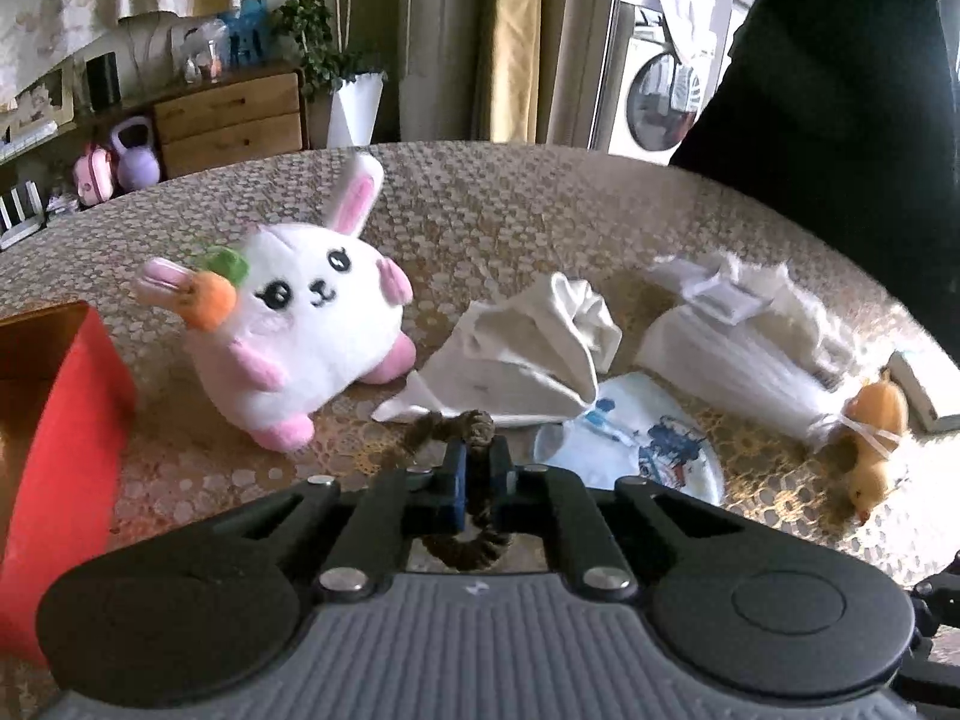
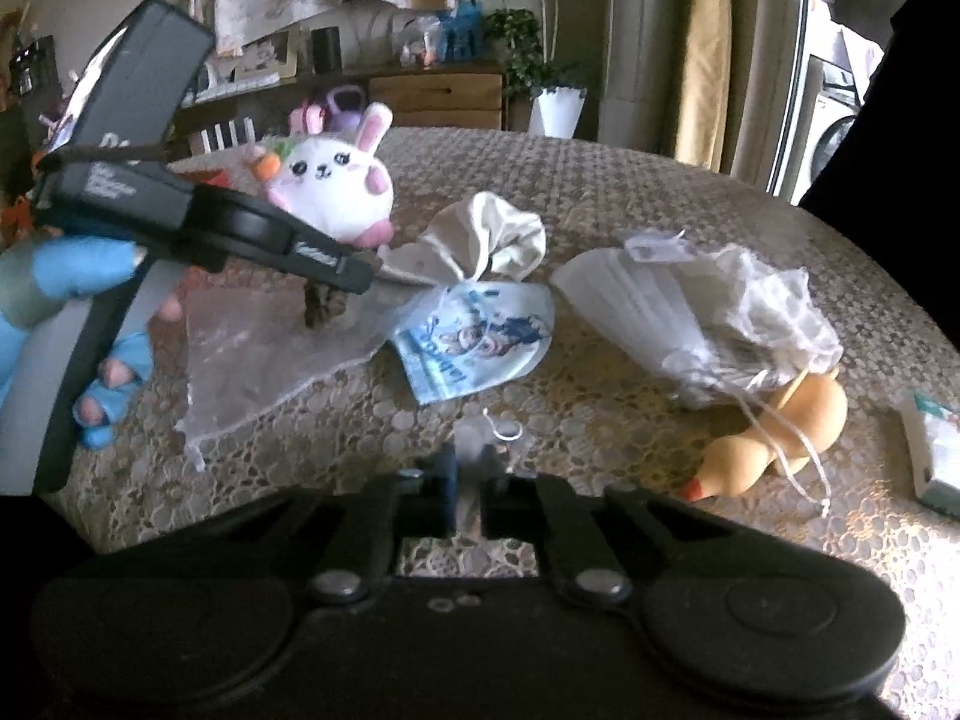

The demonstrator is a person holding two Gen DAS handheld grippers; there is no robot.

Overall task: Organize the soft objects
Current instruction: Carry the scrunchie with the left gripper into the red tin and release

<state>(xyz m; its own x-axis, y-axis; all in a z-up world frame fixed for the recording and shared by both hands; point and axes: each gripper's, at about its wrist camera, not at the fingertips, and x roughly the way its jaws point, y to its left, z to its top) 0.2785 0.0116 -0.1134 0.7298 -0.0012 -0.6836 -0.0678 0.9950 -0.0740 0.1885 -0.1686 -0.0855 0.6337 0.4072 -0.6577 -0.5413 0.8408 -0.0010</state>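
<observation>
The left hand-held gripper (image 1: 474,450) is clenched on a dark brown braided ring (image 1: 465,429); right hand-held gripper (image 2: 471,468) pinches a clear bag (image 2: 270,354); both lie before the white bunny (image 1: 300,324)

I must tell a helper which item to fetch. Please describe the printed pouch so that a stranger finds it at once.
Start from the big white bunny plush on the lace tablecloth. Nearer the camera and to its right lies a crumpled cream cloth bag, and the printed pouch lies just in front of it. It alone shows a blue cartoon print; the bags beside it are plain.
</observation>
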